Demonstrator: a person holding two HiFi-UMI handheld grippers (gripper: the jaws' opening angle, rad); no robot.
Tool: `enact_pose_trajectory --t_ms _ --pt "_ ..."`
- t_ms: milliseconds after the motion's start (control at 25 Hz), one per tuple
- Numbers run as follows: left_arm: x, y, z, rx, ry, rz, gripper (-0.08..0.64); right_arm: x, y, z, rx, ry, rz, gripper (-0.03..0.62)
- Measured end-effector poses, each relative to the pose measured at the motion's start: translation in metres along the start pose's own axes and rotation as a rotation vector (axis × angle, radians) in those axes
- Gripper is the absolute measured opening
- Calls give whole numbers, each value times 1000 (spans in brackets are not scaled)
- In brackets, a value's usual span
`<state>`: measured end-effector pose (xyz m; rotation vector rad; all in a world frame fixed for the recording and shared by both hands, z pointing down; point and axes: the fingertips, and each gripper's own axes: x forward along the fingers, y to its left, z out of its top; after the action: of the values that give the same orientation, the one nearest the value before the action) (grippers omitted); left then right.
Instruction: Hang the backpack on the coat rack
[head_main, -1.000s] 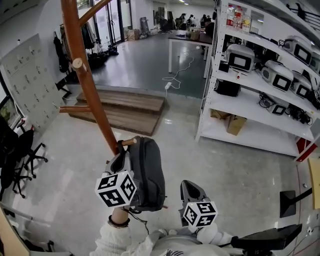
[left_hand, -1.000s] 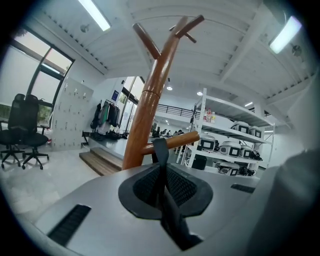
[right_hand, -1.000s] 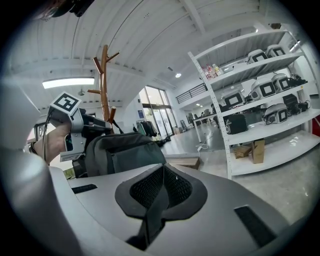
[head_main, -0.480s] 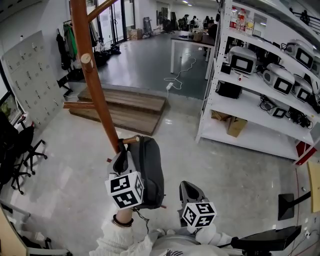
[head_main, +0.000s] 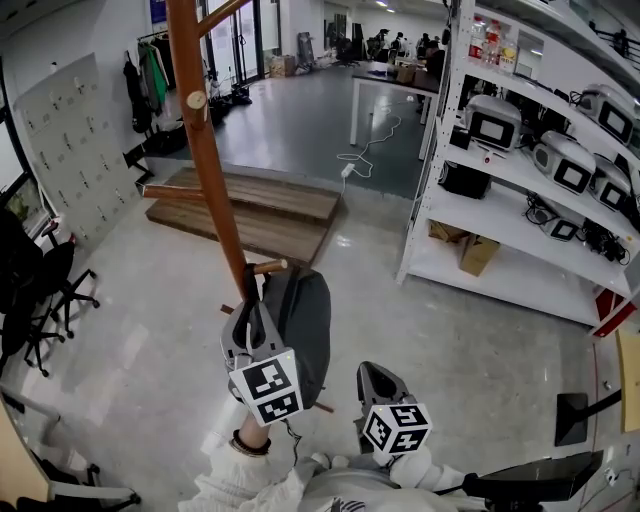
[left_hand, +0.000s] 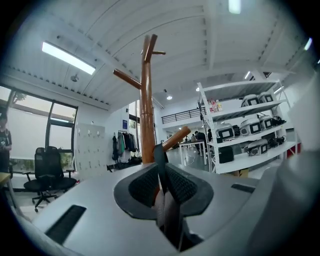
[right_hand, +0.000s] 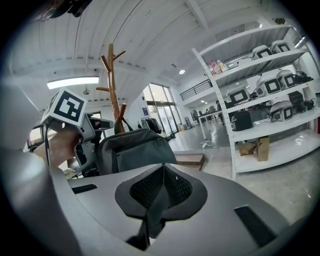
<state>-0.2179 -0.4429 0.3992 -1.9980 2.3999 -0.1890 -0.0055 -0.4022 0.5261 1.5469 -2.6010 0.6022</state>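
The dark grey backpack (head_main: 300, 322) is hanging from the left hand-held gripper (head_main: 254, 318), whose jaws are pinching its strap (left_hand: 160, 161) just beside a peg (head_main: 268, 267) of the wooden coat rack (head_main: 214, 165). The right hand-held gripper (head_main: 374, 382), jaws together and empty, is hovering alongside over the pale floor (head_main: 140, 320), with white shelving (head_main: 500, 205) rising beyond it.

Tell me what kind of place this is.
Probably a lab or workshop inside an open-plan office: white shelving loaded with boxy machines, a wall of grey lockers, and black office chairs.
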Motion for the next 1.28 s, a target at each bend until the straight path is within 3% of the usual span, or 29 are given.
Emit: enact_pose_trajectory --t_ms 200,360,760,1000,1280 --pt "-26 2 9 -36 -40 -21 28 -4 12 -7 -6 16 33 12" --pt "-53 1 -2 -85 -16 -50 57 -4 25 -11 -19 24 69 12" --pt "-124 -11 -104 -165 225 -40 57 7 69 -28 -80 72 198 12" --pt "-146 -19 -120 -234 248 -87 3 2 82 -48 -105 121 267 12" --pt "-150 -8 -113 -250 199 -59 2 -7 73 -54 -57 135 245 12"
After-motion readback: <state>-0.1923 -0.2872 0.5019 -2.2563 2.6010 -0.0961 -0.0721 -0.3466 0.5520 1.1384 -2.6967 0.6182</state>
